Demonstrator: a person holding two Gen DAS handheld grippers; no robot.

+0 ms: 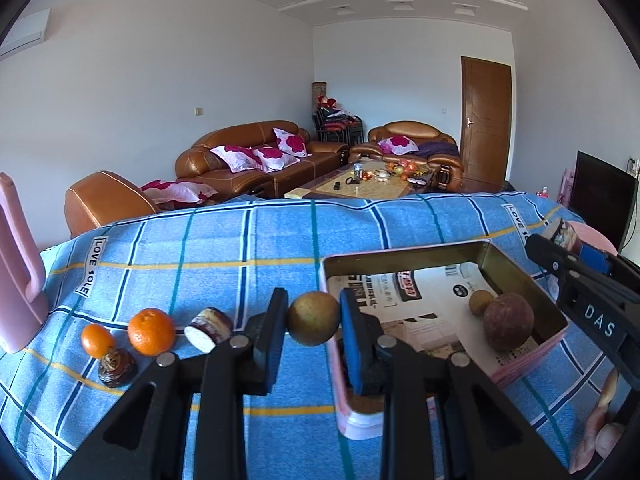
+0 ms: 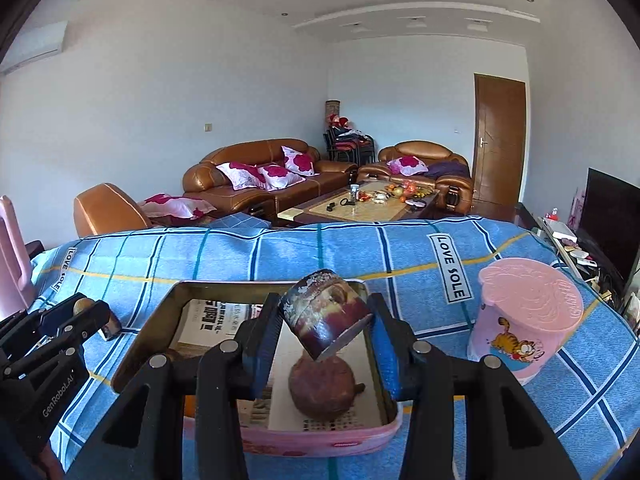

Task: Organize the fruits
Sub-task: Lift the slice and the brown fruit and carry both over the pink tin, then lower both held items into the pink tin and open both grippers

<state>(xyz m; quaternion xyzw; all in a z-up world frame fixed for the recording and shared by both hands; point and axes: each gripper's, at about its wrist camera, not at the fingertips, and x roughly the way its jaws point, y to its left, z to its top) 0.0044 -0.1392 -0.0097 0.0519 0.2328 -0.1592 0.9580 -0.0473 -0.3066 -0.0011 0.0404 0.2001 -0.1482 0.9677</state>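
My left gripper [image 1: 313, 322] is shut on a round yellow-green fruit [image 1: 313, 318] and holds it at the left rim of the pink tin box [image 1: 404, 258], which is lined with newspaper. A dark red apple [image 1: 508, 320] and a small brownish fruit [image 1: 480, 301] lie in the box. My right gripper [image 2: 326, 328] is shut on a cut purple fruit piece [image 2: 326, 316] and holds it over the box [image 2: 152, 332], above the red apple [image 2: 322, 390]. Two oranges [image 1: 151, 331], a cut purple piece [image 1: 209, 328] and a brown wrinkled fruit [image 1: 117, 367] lie left on the cloth.
The table wears a blue plaid cloth [image 1: 240, 248]. A pink lidded bucket [image 2: 528, 312] stands right of the box. A pink object [image 1: 16, 264] stands at the far left edge. Sofas and a coffee table lie beyond.
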